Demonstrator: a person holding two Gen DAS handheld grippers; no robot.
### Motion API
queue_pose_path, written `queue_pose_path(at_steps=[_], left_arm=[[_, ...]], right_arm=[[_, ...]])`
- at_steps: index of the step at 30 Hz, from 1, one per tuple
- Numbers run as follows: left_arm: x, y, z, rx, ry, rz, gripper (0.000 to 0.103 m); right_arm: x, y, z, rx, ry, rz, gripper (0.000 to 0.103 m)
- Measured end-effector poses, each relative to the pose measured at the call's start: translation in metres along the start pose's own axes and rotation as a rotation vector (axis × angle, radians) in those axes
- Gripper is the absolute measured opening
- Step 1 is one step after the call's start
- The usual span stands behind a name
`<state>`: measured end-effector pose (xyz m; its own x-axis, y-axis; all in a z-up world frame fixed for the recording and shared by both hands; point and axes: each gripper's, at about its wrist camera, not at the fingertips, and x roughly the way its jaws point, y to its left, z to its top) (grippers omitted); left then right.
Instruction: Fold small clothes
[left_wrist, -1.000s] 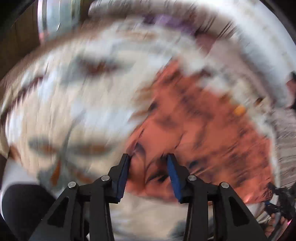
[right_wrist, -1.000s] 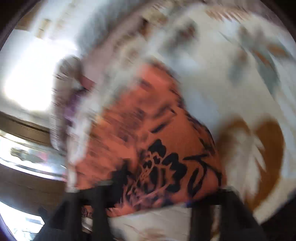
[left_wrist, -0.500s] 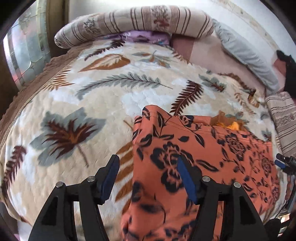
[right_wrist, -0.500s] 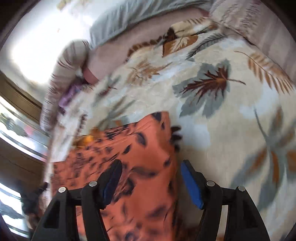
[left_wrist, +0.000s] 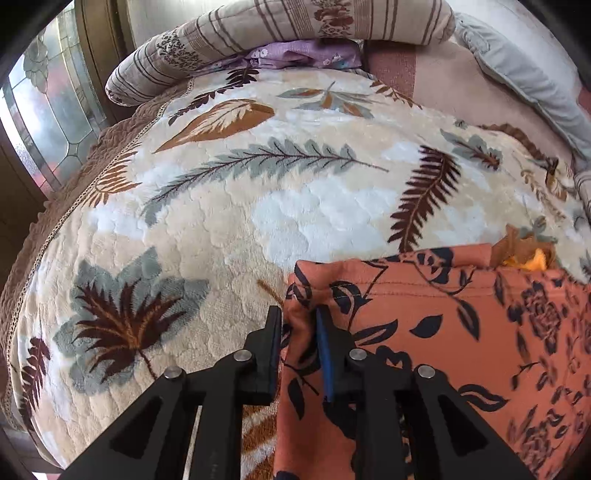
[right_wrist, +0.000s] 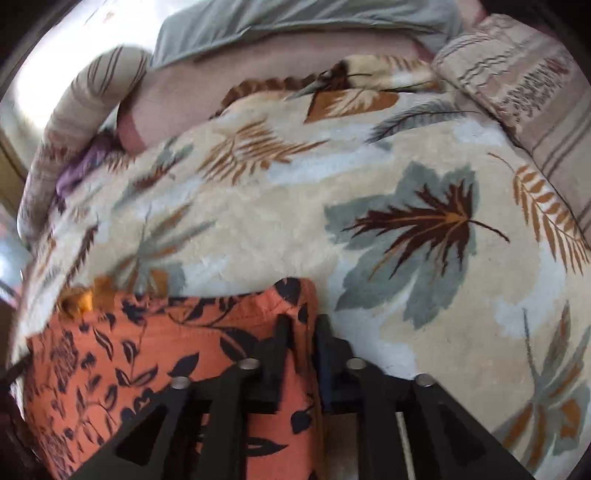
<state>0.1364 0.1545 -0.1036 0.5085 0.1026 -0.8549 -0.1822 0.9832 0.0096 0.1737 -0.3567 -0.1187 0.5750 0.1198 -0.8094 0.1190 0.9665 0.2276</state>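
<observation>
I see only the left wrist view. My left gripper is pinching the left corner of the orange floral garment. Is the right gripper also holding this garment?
Observer: Yes. The right gripper is shut on the orange floral garment, at its far right corner.
Operator: What lies to the right of that corner?
Observer: Bare leaf-print blanket, with a large grey-green leaf printed on it.
Operator: Is something at the right edge of the bed?
Observer: A striped pillow lies there, at the blanket's upper right.
</observation>
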Motion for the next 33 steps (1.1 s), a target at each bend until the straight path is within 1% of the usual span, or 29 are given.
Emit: queue_pose_path(at_steps=[1, 2, 3, 4, 6, 7, 9, 10, 11, 13, 14, 15, 16, 17, 18, 19, 20, 21, 22, 23, 24, 25, 26, 27, 28, 29, 30, 32, 33], left_arm=[[-0.005, 0.004, 0.001, -0.016, 0.0, -0.009, 0.03], [-0.011, 0.007, 0.001, -0.032, -0.004, -0.021, 0.035], [-0.022, 0.011, -0.002, -0.045, -0.02, -0.035, 0.037], [-0.031, 0.011, -0.005, -0.045, -0.034, -0.043, 0.038], [-0.057, 0.008, -0.017, -0.022, -0.061, -0.048, 0.046], [-0.068, 0.007, -0.024, -0.017, -0.073, -0.055, 0.05], [-0.092, 0.003, -0.045, -0.023, -0.094, -0.083, 0.072], [-0.101, 0.001, -0.057, -0.029, -0.103, -0.09, 0.074], [-0.107, -0.003, -0.07, -0.027, -0.104, -0.105, 0.077], [-0.105, -0.008, -0.092, -0.016, -0.092, -0.129, 0.077], [-0.096, -0.011, -0.101, -0.012, -0.072, -0.109, 0.077], [-0.077, -0.013, -0.108, 0.002, -0.019, -0.07, 0.077], [-0.057, -0.013, -0.113, 0.015, 0.047, -0.038, 0.079], [-0.051, -0.006, -0.117, -0.021, 0.035, -0.069, 0.082], [-0.056, 0.001, -0.117, -0.063, 0.026, -0.087, 0.082], [-0.062, 0.004, -0.115, -0.093, 0.043, -0.082, 0.081], [-0.07, 0.006, -0.115, -0.111, 0.033, -0.069, 0.081], [-0.078, 0.006, -0.114, -0.111, 0.002, -0.06, 0.081], [-0.085, 0.004, -0.115, -0.089, -0.033, -0.062, 0.081], [-0.087, 0.002, -0.116, -0.063, -0.044, -0.058, 0.081], [-0.081, -0.002, -0.118, -0.035, -0.027, -0.033, 0.081], [-0.07, -0.004, -0.12, -0.014, 0.01, -0.008, 0.081], [-0.059, -0.004, -0.122, -0.008, 0.035, -0.015, 0.083], [-0.059, 0.0, -0.123, -0.034, 0.027, -0.033, 0.083], [-0.064, 0.005, -0.121, -0.068, 0.039, -0.039, 0.083], [-0.07, 0.007, -0.121, -0.095, 0.042, -0.042, 0.082], [-0.078, 0.007, -0.119, -0.107, 0.02, -0.043, 0.082], [-0.09, 0.0, -0.116, -0.088, -0.02, -0.045, 0.082], [-0.095, -0.004, -0.114, -0.085, -0.03, -0.062, 0.082]], right_arm=[[-0.009, -0.002, 0.001, 0.016, -0.017, -0.001, 0.04], [-0.021, -0.005, 0.002, 0.03, -0.04, -0.02, 0.059], [-0.033, -0.005, 0.001, 0.044, -0.061, -0.026, 0.062], [-0.053, -0.005, -0.002, 0.056, -0.088, 0.006, 0.062], [-0.087, 0.005, -0.013, 0.076, -0.109, 0.109, 0.065], [-0.099, 0.011, -0.02, 0.081, -0.101, 0.17, 0.066], [-0.121, 0.026, -0.046, 0.075, -0.051, 0.35, 0.075], [-0.124, 0.032, -0.057, 0.079, -0.034, 0.407, 0.077], [-0.125, 0.037, -0.075, 0.09, 0.001, 0.476, 0.083], [-0.108, 0.04, -0.104, 0.119, 0.086, 0.566, 0.084], [-0.094, 0.037, -0.117, 0.134, 0.123, 0.577, 0.084], [-0.078, 0.032, -0.126, 0.151, 0.153, 0.548, 0.082], [-0.061, 0.02, -0.134, 0.184, 0.176, 0.481, 0.075], [-0.059, 0.006, -0.14, 0.264, 0.152, 0.504, 0.068], [-0.067, -0.001, -0.141, 0.327, 0.125, 0.528, 0.07], [-0.084, -0.003, -0.142, 0.342, 0.082, 0.483, 0.073], [-0.099, -0.003, -0.144, 0.336, 0.04, 0.447, 0.079], [-0.113, -0.003, -0.149, 0.341, 0.0, 0.462, 0.081], [-0.119, -0.004, -0.154, 0.344, -0.012, 0.516, 0.083], [-0.121, -0.005, -0.161, 0.347, -0.011, 0.545, 0.084], [-0.119, -0.008, -0.168, 0.366, -0.004, 0.516, 0.084], [-0.113, -0.014, -0.177, 0.407, 0.026, 0.453, 0.084], [-0.101, -0.023, -0.189, 0.471, 0.086, 0.416, 0.085], [-0.097, -0.029, -0.199, 0.53, 0.106, 0.45, 0.085], [-0.1, -0.034, -0.205, 0.576, 0.084, 0.476, 0.084], [-0.106, -0.037, -0.208, 0.612, 0.062, 0.483, 0.085], [-0.11, -0.038, -0.208, 0.62, 0.045, 0.502, 0.085], [-0.109, -0.039, -0.203, 0.641, 0.037, 0.53, 0.085], [-0.101, -0.04, -0.2, 0.654, 0.049, 0.521, 0.085]])
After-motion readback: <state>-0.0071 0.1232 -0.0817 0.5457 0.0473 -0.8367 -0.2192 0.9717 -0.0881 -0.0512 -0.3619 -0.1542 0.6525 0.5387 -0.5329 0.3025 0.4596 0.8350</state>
